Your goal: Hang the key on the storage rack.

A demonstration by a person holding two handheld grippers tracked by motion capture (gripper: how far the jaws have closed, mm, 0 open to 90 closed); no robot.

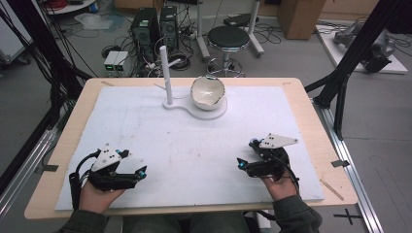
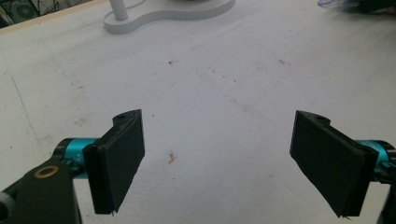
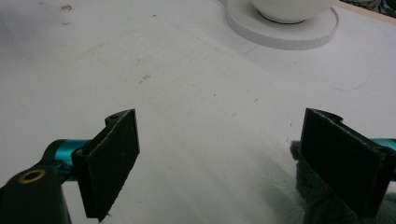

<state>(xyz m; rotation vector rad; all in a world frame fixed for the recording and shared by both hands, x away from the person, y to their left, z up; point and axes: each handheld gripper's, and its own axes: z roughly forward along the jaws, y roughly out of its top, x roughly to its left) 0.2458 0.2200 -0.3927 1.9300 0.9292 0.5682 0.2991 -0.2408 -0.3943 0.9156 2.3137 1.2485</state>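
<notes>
A white bowl [image 1: 208, 92] sits tilted on the round end of a white stand [image 1: 214, 112] at the far middle of the white mat [image 1: 194, 145]. A thin white post [image 1: 165, 73] rises from the stand's other end. My left gripper [image 1: 136, 164] rests near the mat's front left, open, with bare mat between its fingers [image 2: 119, 163]. My right gripper [image 1: 245, 154] is at the front right, also open and holding nothing. In the right gripper view the bowl [image 3: 292, 9] and stand [image 3: 280, 35] lie ahead, beyond the right gripper [image 3: 226, 158].
The wooden table [image 1: 311, 111] rims the mat on all sides. Black frame struts [image 1: 350, 63] stand at the right and left. A stool [image 1: 228, 39] and computer towers [image 1: 145, 29] stand on the floor behind. Dark green fabric [image 3: 303, 200] shows under one right-gripper jaw.
</notes>
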